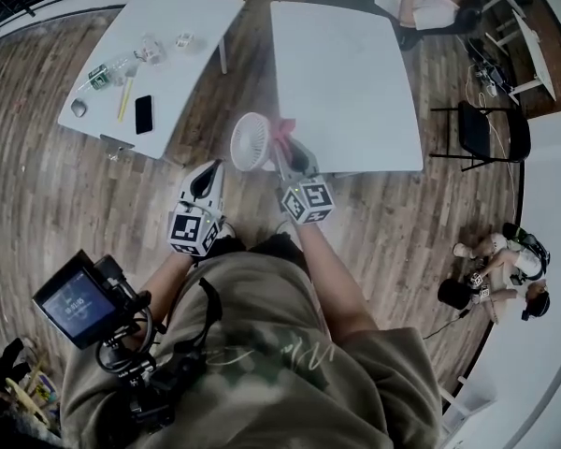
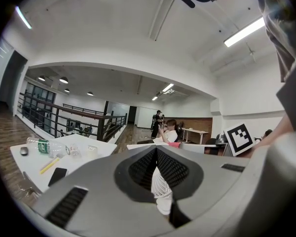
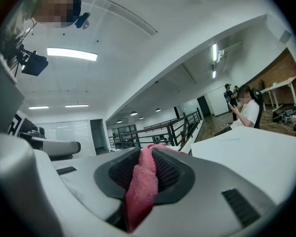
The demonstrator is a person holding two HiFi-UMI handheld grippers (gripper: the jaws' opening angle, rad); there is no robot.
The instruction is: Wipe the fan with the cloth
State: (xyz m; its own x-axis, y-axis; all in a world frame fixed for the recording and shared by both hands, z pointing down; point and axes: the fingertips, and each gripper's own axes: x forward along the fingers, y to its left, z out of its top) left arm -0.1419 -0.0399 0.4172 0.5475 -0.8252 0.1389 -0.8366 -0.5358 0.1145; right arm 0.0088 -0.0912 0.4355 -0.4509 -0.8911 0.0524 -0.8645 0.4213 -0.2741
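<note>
A small round white fan (image 1: 252,141) hangs in the air in front of me, over the gap between two tables. My left gripper (image 1: 210,168) is shut on it; in the left gripper view a white ribbed part of the fan (image 2: 160,189) is pinched between the jaws (image 2: 157,152). My right gripper (image 1: 285,150) is just right of the fan and shut on a pink cloth (image 1: 282,129). In the right gripper view the cloth (image 3: 140,186) fills the gap between the jaws (image 3: 147,154) and bulges out over their tips. The cloth sits next to the fan's right rim.
The white table on the left (image 1: 182,26) carries a black phone (image 1: 143,114), a yellow pen (image 1: 126,99), a bottle (image 1: 101,75) and a mouse (image 1: 79,108). Another white table (image 1: 346,82) is ahead right, with a black chair (image 1: 486,134) beyond it. People sit at the back (image 1: 430,3) and at the right (image 1: 505,269).
</note>
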